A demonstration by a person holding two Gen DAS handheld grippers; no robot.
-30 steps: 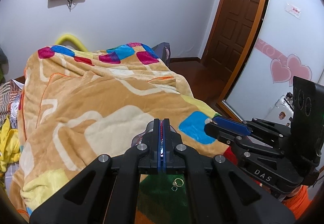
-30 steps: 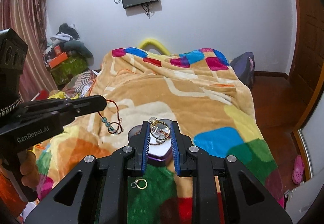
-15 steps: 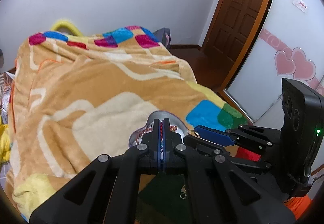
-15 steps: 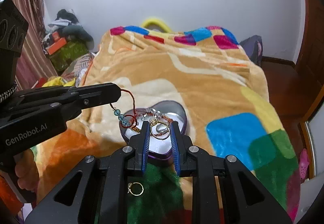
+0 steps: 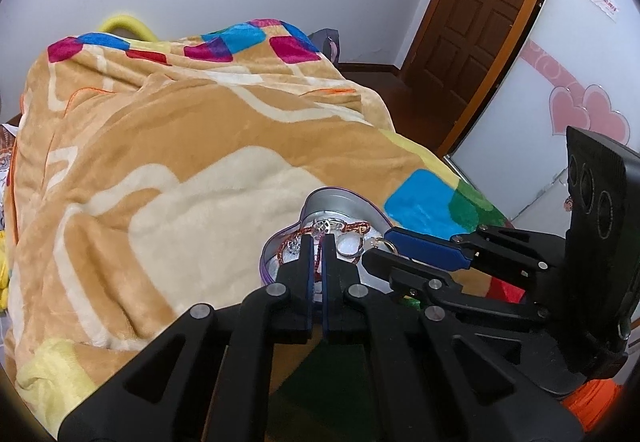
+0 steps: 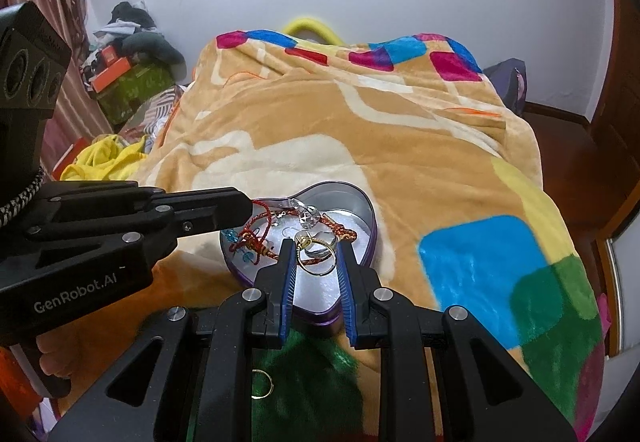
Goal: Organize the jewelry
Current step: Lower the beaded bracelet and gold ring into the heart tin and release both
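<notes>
A heart-shaped metal tin (image 6: 352,198) (image 5: 344,202) with a purple rim sits on the blanket and holds braided cords, beads and rings. My left gripper (image 5: 317,242) (image 6: 248,208) is over the tin's left side; its fingers have parted a little around a red cord bracelet (image 6: 256,230) with teal beads, which hangs into the tin. My right gripper (image 6: 316,248) (image 5: 380,248) is shut on a gold ring (image 6: 318,258) and holds it just above the tin's near edge.
A second gold ring (image 6: 262,384) lies on the green patch of the blanket (image 6: 400,146) near me. Clutter and boxes (image 6: 124,78) stand at the far left. A wooden door (image 5: 472,10) is at the right.
Both grippers moved forward and down to the tin. The bracelet now hangs into the tin, and my left fingers have opened slightly. The right gripper still holds the gold ring.
</notes>
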